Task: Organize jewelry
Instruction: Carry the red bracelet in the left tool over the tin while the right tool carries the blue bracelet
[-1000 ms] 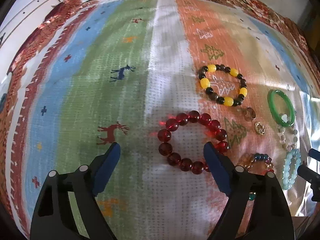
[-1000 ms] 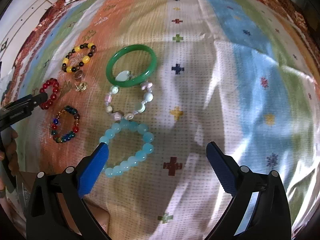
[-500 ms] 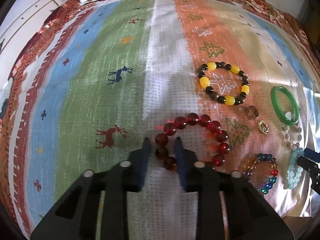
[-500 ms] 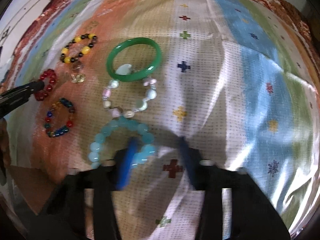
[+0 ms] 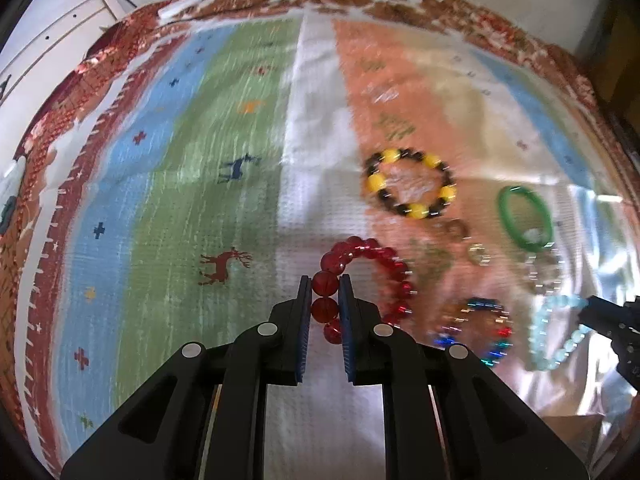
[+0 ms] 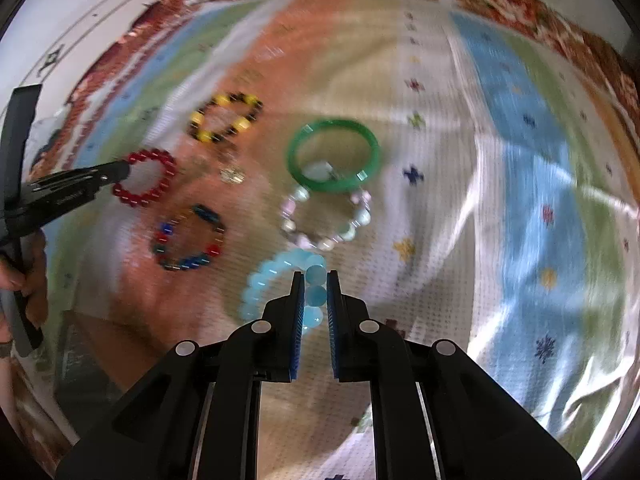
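Observation:
My left gripper [image 5: 325, 282] is shut on the red bead bracelet [image 5: 394, 270], pinching its left side; it also shows in the right wrist view [image 6: 146, 178]. My right gripper [image 6: 312, 280] is shut on the light blue bead bracelet [image 6: 266, 272], gripping its right side; that bracelet shows in the left wrist view [image 5: 548, 340]. On the striped cloth [image 5: 200, 184] lie a yellow-and-black bracelet [image 5: 410, 188], a green bangle [image 6: 334, 154], a pale pastel bracelet [image 6: 326, 220] and a multicoloured bracelet [image 6: 188, 238].
Two small rings [image 5: 478, 254] lie between the yellow-and-black bracelet and the multicoloured one. The cloth's near edge and a brown surface [image 6: 116, 332] sit at the lower left of the right wrist view. A white cabinet [image 5: 48, 44] stands beyond the cloth's far left.
Both grippers went from wide open to shut. The left closed on the red bracelet, the right on the light blue one. Both views now look higher and blurred.

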